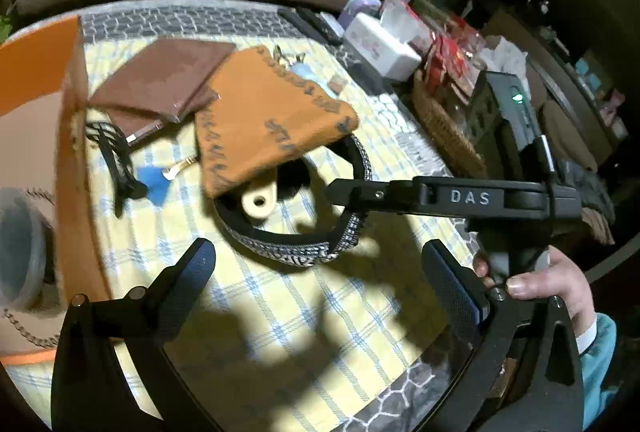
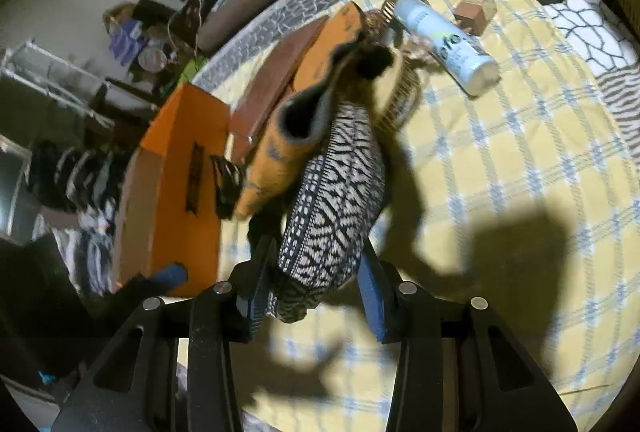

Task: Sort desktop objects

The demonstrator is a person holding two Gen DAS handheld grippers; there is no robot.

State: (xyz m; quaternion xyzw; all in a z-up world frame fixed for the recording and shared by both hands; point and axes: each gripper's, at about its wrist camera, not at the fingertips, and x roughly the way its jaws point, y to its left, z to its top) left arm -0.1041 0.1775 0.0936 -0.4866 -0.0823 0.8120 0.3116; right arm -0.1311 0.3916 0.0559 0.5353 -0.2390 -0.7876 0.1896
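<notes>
A black-and-white patterned headband (image 1: pixel 288 250) loops over the yellow checked tablecloth (image 1: pixel 280 312). My right gripper (image 2: pixel 316 296) is shut on the headband (image 2: pixel 332 199) and holds it lifted, with an orange cloth pouch (image 2: pixel 288 135) draped over its far end. In the left wrist view the orange pouch (image 1: pixel 272 119) covers the headband's top and the right gripper (image 1: pixel 352 191) reaches in from the right. My left gripper (image 1: pixel 320 272) is open and empty, just short of the headband.
An orange box (image 1: pixel 36 159) stands at the left, also in the right wrist view (image 2: pixel 172 191). Brown notebooks (image 1: pixel 160 79), a black hair clip (image 1: pixel 116 159), a cream plastic piece (image 1: pixel 260 203), a white tube (image 2: pixel 444 43), a small brown box (image 2: pixel 476 11) and keys lie around.
</notes>
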